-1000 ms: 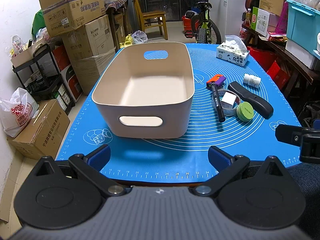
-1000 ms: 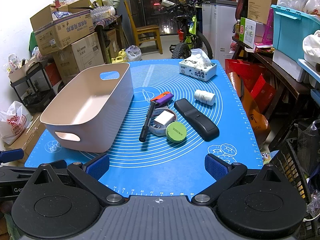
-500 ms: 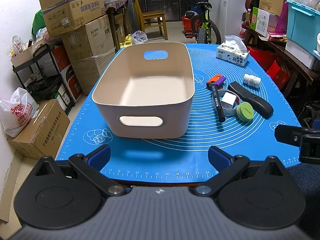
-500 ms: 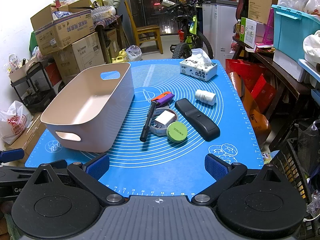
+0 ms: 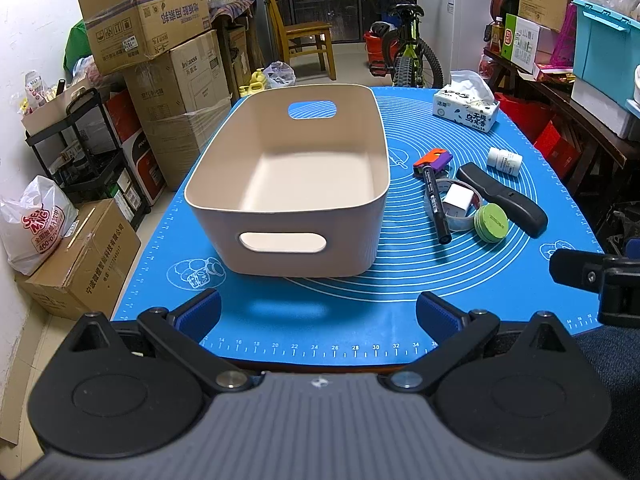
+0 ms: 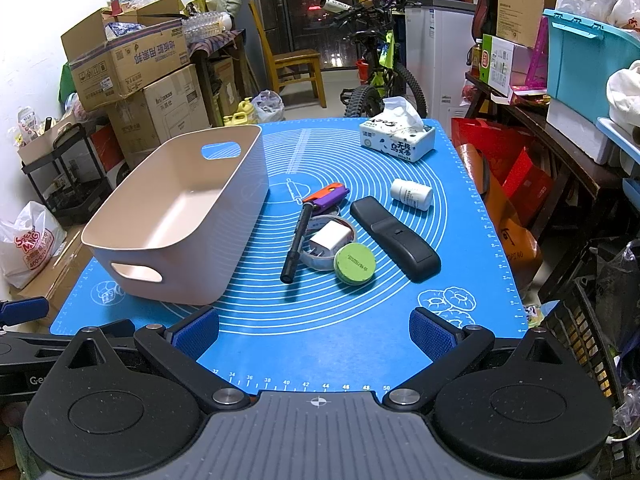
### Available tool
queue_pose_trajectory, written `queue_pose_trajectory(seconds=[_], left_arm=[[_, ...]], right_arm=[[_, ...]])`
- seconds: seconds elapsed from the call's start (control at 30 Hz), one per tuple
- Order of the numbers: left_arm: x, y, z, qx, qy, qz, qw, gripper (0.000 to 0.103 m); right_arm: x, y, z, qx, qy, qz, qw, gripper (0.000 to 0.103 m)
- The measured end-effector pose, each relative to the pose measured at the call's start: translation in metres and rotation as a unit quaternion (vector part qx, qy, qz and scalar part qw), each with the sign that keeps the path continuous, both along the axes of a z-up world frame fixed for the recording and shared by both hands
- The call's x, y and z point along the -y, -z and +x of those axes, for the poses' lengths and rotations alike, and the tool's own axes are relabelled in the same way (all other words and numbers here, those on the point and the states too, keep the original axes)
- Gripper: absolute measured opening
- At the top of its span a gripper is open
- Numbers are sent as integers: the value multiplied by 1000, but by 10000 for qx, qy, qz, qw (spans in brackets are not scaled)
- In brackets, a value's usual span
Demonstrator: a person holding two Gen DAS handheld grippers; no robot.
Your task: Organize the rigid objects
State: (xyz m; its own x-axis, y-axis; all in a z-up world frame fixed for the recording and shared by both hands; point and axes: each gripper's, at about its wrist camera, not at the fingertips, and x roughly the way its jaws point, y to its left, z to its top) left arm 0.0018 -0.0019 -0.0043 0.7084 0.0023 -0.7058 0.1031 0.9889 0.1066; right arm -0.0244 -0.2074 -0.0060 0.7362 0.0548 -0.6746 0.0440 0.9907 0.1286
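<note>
Left gripper (image 5: 318,312) and right gripper (image 6: 314,330) hover at the table's near edge, fingers wide, holding nothing. The bin (image 5: 288,216) stands empty on the blue mat (image 6: 320,344). At its 3 o'clock: marker (image 6: 295,246), green tin (image 6: 355,263), remote (image 6: 394,238), white bottle (image 6: 411,194). The charger (image 6: 330,237) partly hides a tape roll (image 6: 320,258). Tissue box (image 6: 396,142) at 1 o'clock.

The mat (image 6: 360,344) covering the worktop is bright blue, printed with white concentric rings, ruler marks and small pastry drawings. At nine o'clock sits a pale pinkish-beige bin (image 6: 224,256) with fine ribbing. At centre, a black marker (image 6: 295,245) and an orange-and-purple tool (image 6: 326,196). A white charger (image 6: 330,238) rests in a ring that looks translucent grey. Towards three o'clock: green round tin (image 6: 355,263), black remote (image 6: 394,238), white bottle (image 6: 412,194).
</note>
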Motion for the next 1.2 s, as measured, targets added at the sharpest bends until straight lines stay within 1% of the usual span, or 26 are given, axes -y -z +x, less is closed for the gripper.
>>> queue_pose_trajectory(seconds=[0.37, 0.5, 0.67, 0.83, 1.03, 1.2], left_arm=[[-3, -1, 1, -11, -38, 93, 9999, 102], [-7, -7, 5, -58, -44, 167, 9998, 102], [-19, -19, 18, -21, 1, 105, 9999, 102], [-32, -31, 51, 49, -107, 247, 9996, 102], [-56, -36, 103, -129, -298, 92, 9994, 102], [-79, -33, 149, -273, -477, 31, 9985, 102]], right_arm=[[-5, 0, 3, -50, 37, -14, 10000, 101], [-1, -4, 8, -101, -17, -38, 9999, 101], [0, -10, 25, -33, -48, 57, 10000, 101], [-1, -13, 55, 13, -49, 139, 9999, 101], [-1, -12, 103, 22, 31, 155, 9999, 101], [0, -4, 148, -99, 82, 85, 9999, 101]])
